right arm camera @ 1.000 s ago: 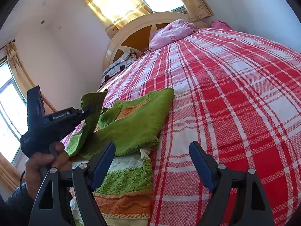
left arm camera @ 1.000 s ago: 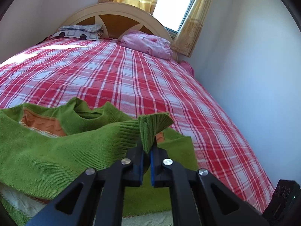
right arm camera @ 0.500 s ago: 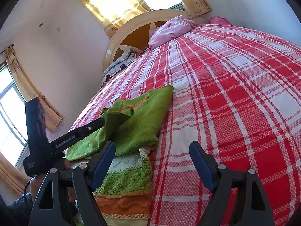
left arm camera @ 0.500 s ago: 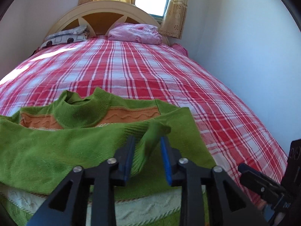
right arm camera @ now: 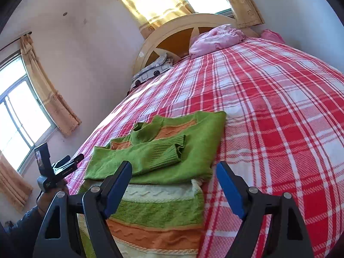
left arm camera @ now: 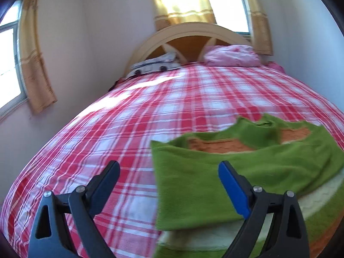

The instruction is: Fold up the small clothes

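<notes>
Item: green sweater, lying on the red plaid bedspread, well short of the headboard and toward the bed's left side.

Left sleeve: I am seeing it resting crosswise over the sweater's chest, cuff bunched rather than flat.

Left gripper: its jaws are opening, nothing between them; I am holding it off the sweater's left edge.

Right gripper: jaws are standing apart and empty, hovering just over the sweater's striped lower half.

Risks I am weighing: the bunched cuff springing loose and sliding off the chest; a careless next grab pinching bedspread along with the knit; dragging the hem and undoing the sleeve fold.
</notes>
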The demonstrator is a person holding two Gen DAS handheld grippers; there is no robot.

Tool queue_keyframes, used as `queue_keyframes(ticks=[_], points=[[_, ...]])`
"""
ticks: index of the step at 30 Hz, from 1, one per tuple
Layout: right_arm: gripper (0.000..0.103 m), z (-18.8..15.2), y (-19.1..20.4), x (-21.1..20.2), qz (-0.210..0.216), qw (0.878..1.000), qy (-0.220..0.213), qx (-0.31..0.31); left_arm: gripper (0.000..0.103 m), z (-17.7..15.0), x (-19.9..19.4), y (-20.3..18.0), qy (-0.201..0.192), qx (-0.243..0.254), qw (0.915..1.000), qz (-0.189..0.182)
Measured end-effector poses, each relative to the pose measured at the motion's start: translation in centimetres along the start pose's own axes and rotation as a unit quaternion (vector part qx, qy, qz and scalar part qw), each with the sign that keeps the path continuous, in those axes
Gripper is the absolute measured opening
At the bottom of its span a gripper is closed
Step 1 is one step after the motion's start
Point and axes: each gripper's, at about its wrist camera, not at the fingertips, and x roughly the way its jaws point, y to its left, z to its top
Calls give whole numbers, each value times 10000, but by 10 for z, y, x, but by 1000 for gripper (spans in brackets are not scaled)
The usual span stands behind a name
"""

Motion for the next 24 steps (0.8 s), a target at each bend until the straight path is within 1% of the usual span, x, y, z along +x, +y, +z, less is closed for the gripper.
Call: queue_keyframes(ticks=[1,2,4,7,8,10,11,12,13,14,15,18,19,20,21,22,23,24], points=[[81,7,8,11,0,9998,154,-101,95,0,10,14,72,-181,9997,143],[77,11,13,20,-7,9996,253,-159,95,1,20,24,164,-317,9991,230],[74,19,23,45,-101,9981,556,-249,95,-1,40,37,429,-491,9974,303],[70,25,28,91,-466,9927,1027,-418,95,-8,60,41,669,-634,9954,260],[66,24,26,103,-576,9909,1143,-405,95,-11,65,40,745,-633,9949,250],[59,16,17,130,-676,9852,1555,-236,96,-18,69,38,911,-596,9939,192],[47,12,15,135,-726,9845,1585,-216,96,-19,71,36,969,-556,9936,187],[25,11,16,133,-849,9850,1468,-326,96,-21,70,36,1002,-515,9935,176],[12,10,19,130,-869,9853,1411,-420,96,-22,71,35,1030,-490,9934,146],[10,8,21,122,-738,9876,1326,-410,96,-21,72,34,1045,-479,9933,125],[10,8,24,114,-723,9886,1240,-460,96,-20,70,36,1043,-480,9933,98],[10,4,35,85,-915,9877,909,-880,96,-18,69,37,1000,-414,9941,83],[10,2,34,80,-1072,9860,861,-946,99,-18,70,37,996,-368,9943,106],[10,1,31,79,-1207,9842,862,-970,101,-19,71,35,1015,-302,9943,155],[10,-1,26,81,-1298,9823,951,-955,101,-19,74,34,1064,-244,9938,200],[10,-4,18,89,-1289,9808,1138,-925,101,-21,78,32,1163,-177,9928,221],[11,-7,13,92,-1279,9806,1179,-904,101,-23,83,29,1287,-97,9913,246],[15,-7,10,92,-1280,9811,1152,-888,101,-24,87,26,1415,-3,9895,304]])
